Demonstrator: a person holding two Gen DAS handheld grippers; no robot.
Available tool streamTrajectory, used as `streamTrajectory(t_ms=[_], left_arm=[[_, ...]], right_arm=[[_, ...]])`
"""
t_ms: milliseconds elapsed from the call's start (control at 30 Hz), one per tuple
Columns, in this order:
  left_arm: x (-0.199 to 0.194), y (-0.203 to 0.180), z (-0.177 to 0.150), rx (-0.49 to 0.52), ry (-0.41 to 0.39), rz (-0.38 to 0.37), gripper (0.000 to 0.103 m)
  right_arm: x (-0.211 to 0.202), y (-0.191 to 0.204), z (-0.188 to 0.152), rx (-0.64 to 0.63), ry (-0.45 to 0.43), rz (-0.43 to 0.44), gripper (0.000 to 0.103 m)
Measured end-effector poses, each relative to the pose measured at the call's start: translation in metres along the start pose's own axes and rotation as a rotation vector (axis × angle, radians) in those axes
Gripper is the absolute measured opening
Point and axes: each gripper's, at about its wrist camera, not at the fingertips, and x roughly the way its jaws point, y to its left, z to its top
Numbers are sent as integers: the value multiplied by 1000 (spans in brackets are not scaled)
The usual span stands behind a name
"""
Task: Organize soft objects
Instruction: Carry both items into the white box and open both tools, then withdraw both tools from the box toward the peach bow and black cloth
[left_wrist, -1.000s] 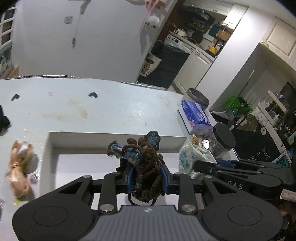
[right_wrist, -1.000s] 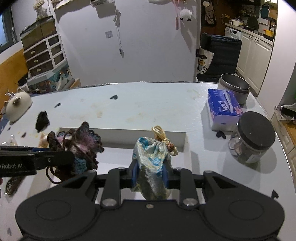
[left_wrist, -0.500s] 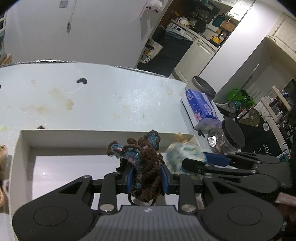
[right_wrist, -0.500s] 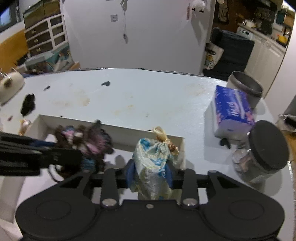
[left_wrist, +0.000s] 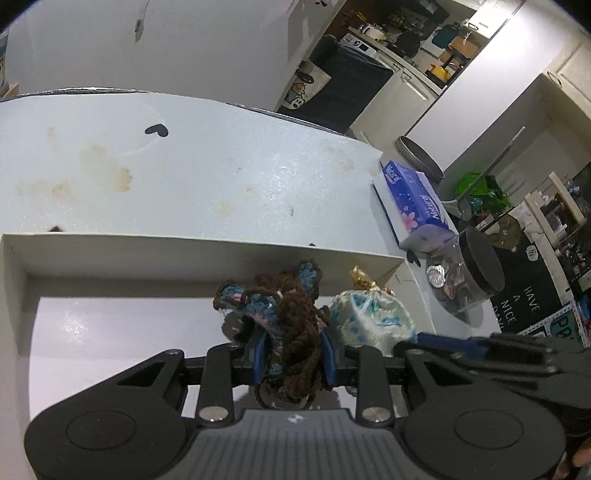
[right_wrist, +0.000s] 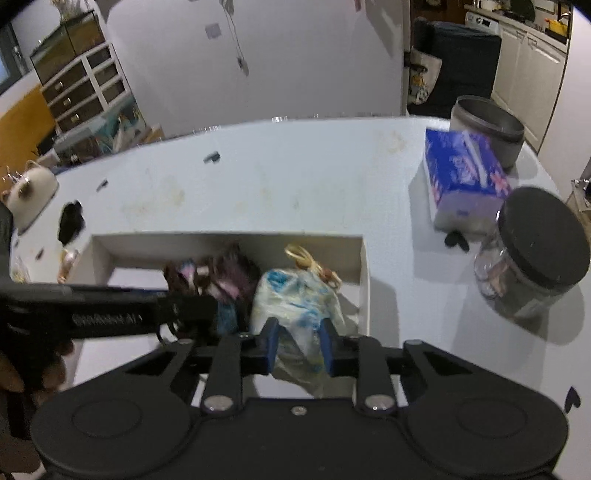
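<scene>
Our left gripper (left_wrist: 294, 352) is clamped on a brown and blue crochet piece (left_wrist: 284, 317), which bunches up between its blue pads and hangs over the floor of the white tray (left_wrist: 199, 251). Just to its right, our right gripper (right_wrist: 298, 349) holds a pale satin pouch (right_wrist: 295, 295) with blue flowers; its jaws have just been closing, and the pads pinch the cloth low down while the pouch's gold-tied neck points away from us. The two soft things sit side by side, touching or nearly so, both inside the tray toward its right end and near its far wall. Beyond the tray the pale blue bench (left_wrist: 221, 166) spreads out, stained in places. Ahead and to the right of the right gripper stands a clear jar (right_wrist: 532, 266) with a black lid, then a blue tissue box (right_wrist: 461, 177), and farthest a grey metal pot (right_wrist: 487, 125). Far off to the left of that gripper lies a small black lump (right_wrist: 70, 221) on the bench.
</scene>
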Motion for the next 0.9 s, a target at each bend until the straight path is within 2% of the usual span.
streamTrajectory(t_ms=[67,200,367,600,700,767,900], left_arm=[[0,-2,0,17,-1,4,33],[-2,-3,0,13,-2,7,37],[-11,-7,-2,18,-11,-3,60],[-25,-13,-6,30,-26,3,72],[-34,-17,-7,43,-35,21,77],[-41,-19,-8,53,-42,39,80],[-59,-23,-11,63,-67,75,86]], right_arm=[[7,-1,-2,9,6,5,25],[21,2,-3,-13,4,-63,25],[16,-1,0,10,-10,-49,25],[-14,-8,3,68,-63,-3,28],[-27,-6,2,71,-85,-3,37],[-36,-5,-1,73,-98,-8,46],[-52,-3,-6,71,-124,-20,56]])
